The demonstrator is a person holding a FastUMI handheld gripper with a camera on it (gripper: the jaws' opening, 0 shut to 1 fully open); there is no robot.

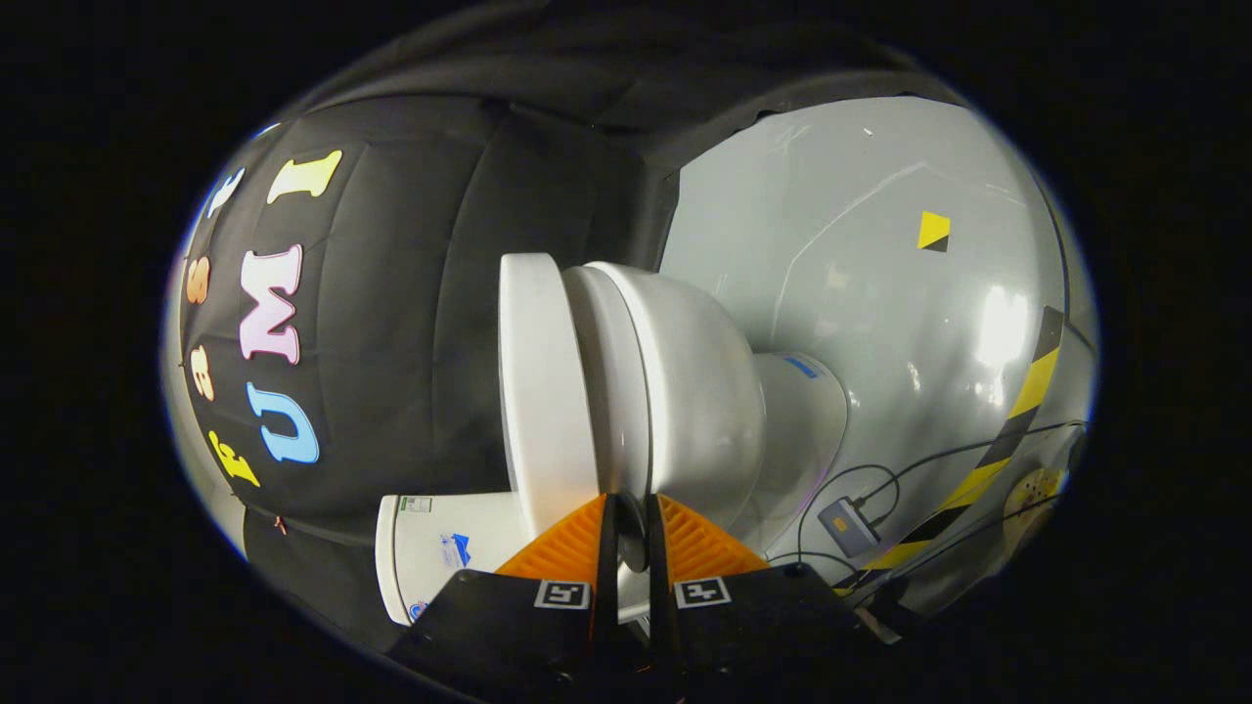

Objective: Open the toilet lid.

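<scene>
Orange ribbed fingers [626,533] are seen nearly closed, nothing clearly gripped. The glossy white plastic toilet lid [538,391] is found just ahead, its edge lined up with the narrow gap, bowl alongside.

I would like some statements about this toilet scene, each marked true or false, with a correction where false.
1. The claw has its orange fingers nearly together at the edge of the toilet lid. True.
2. The toilet lid stands wide apart from the seat. False: it lies close against the seat, with at most a thin gap.
3. The toilet is white. True.
4. The floor is covered with red carpet. False: it is smooth, grey and shiny.
5. A yellow and black striped tape runs across the floor. True.
6. A towel hangs over the cistern. False: nothing hangs on it.
</scene>
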